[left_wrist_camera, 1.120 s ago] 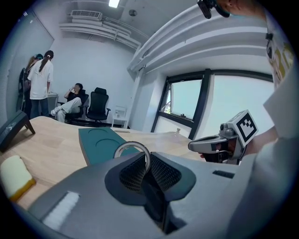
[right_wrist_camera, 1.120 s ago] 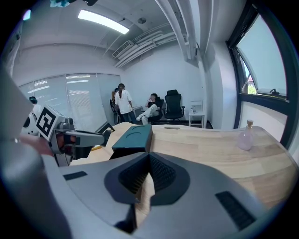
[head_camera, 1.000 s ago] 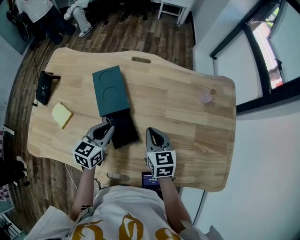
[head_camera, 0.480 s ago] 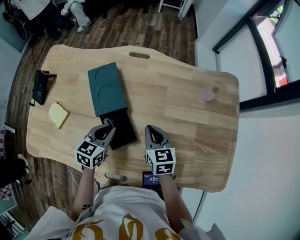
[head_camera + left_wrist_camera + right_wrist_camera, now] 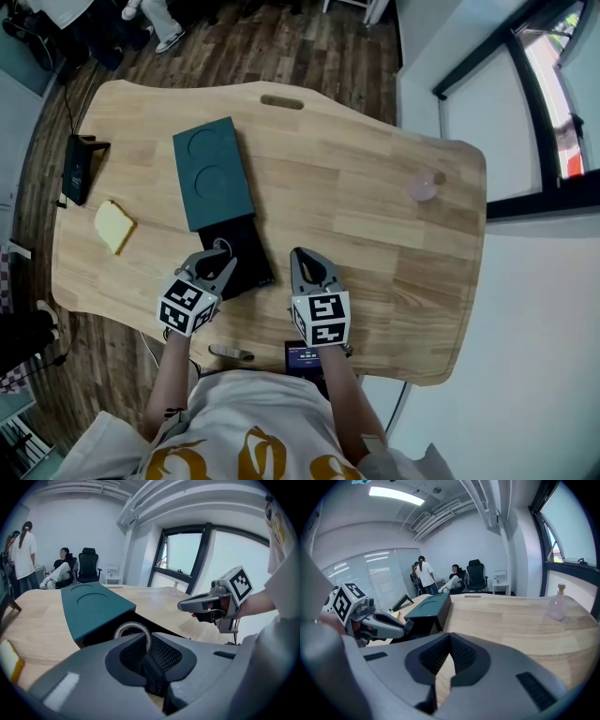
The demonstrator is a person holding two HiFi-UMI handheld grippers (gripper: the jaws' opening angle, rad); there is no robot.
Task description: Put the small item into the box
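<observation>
1. My left gripper [image 5: 219, 253] is clamped on the ring [image 5: 131, 624]. In its own view the hoop stands upright, pinched at its lower edge between the closed jaws.
2. The box [image 5: 212, 172] lies at 12 o'clock from that gripper, with its black tray [image 5: 251, 264] slid out toward me. The ring hangs at the tray's left edge, off the table [image 5: 375, 234]. I can't tell whether it is fully over the tray.
3. Over the last second very little has changed. The left gripper has only edged in and turned slightly toward the tray, and the ring has not slipped in the jaws.
4. The box and tray lie just as they did. Most of the apparent shift in the head view is my own head moving.
5. My right gripper [image 5: 301, 255] has stayed at 3 o'clock of the left one. Its jaws are closed with nothing between them, and it rests near the tray's right side without touching it.
6. My reading is that the carry is finished and the drop has not begun. The ring is not in the box yet.
7. Next I would bring the ring a touch further toward 1 o'clock, lower it and let go. It will probably roll if it is released on edge.
</observation>
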